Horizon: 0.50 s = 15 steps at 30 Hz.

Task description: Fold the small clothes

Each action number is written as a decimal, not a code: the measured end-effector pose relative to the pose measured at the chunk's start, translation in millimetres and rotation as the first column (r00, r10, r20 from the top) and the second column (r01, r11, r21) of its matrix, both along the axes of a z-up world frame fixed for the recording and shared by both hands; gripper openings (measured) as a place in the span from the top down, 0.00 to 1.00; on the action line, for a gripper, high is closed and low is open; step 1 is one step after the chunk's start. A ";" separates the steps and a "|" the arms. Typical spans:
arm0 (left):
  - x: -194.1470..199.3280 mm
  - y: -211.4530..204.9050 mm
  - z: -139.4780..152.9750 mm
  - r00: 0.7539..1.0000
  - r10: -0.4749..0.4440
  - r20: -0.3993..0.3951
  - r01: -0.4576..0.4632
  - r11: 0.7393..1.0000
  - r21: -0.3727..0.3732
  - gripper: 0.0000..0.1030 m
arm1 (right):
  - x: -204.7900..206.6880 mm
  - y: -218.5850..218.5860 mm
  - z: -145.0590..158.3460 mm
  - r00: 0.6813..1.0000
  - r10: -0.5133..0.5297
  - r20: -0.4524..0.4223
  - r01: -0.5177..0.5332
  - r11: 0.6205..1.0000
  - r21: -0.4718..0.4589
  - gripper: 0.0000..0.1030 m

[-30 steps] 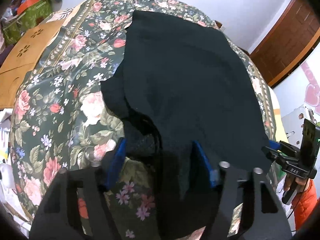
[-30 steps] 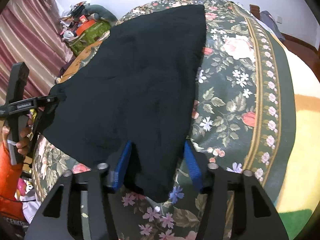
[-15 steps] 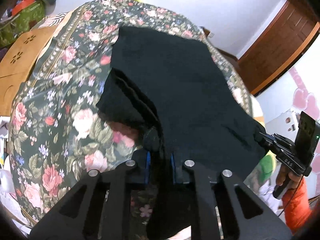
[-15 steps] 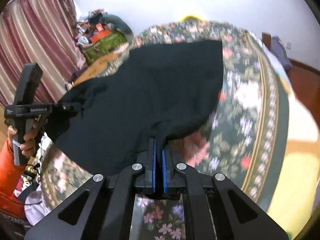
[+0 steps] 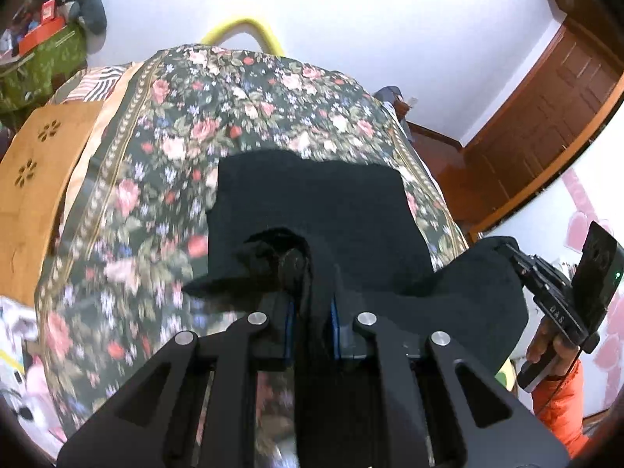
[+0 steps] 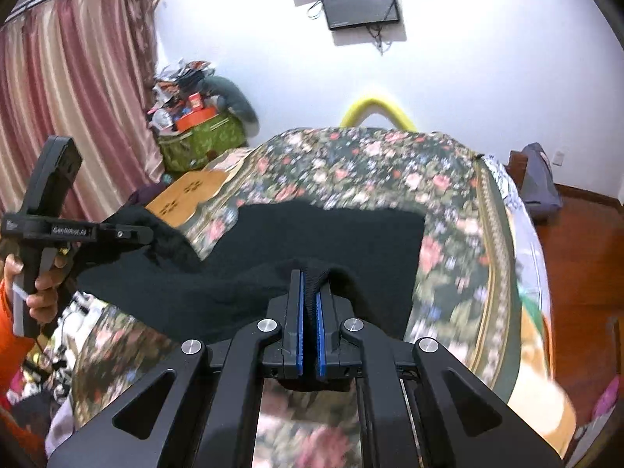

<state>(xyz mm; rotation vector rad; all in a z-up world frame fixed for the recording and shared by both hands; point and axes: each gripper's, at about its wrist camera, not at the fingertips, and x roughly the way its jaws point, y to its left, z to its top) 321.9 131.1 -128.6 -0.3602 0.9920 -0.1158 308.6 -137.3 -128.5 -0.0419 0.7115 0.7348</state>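
Two grippers clamp the near edge of the black knit garment (image 6: pixel 319 234), lifted above the floral bedspread (image 5: pixel 163 163): left gripper (image 5: pixel 310 312) and right gripper (image 6: pixel 308 304) each pinch bunched fabric; uneven pull could skew the fold, likely

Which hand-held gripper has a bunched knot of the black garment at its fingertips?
The left hand-held gripper: black garment bunches there. The right hand-held gripper pinches a flat fold.

Black knit garment (image 5: pixel 319 210) in my view: near edge lifted off floral bedspread (image 5: pixel 163 148), bunched at two corners, sagging between; far half lies flat, blurred.
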 end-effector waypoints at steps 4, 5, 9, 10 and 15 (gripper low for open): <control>44.4 11.4 -13.4 1.000 0.010 -0.022 -0.010 1.000 0.000 0.87 | 43.4 11.2 -5.1 0.999 -0.026 -0.020 0.025 0.999 -0.028 0.96; 59.6 14.6 -21.0 0.999 0.011 -0.038 -0.011 1.000 -0.007 0.87 | 52.7 13.0 -8.4 0.999 -0.031 -0.029 0.030 0.999 -0.034 0.96; 100.2 24.2 -54.4 0.995 0.032 -0.092 -0.035 0.999 -0.027 0.87 | 93.5 24.2 -33.7 0.995 -0.057 -0.085 0.052 0.996 -0.069 0.96; 109.5 26.6 -64.9 0.993 0.037 -0.108 -0.041 0.999 -0.029 0.87 | 104.7 26.8 -42.7 0.993 -0.063 -0.104 0.055 0.995 -0.078 0.96; 139.6 42.6 -101.7 0.982 0.075 -0.173 -0.079 0.997 -0.017 0.65 | 135.3 33.9 -72.5 0.980 -0.076 -0.187 0.060 0.994 -0.086 0.95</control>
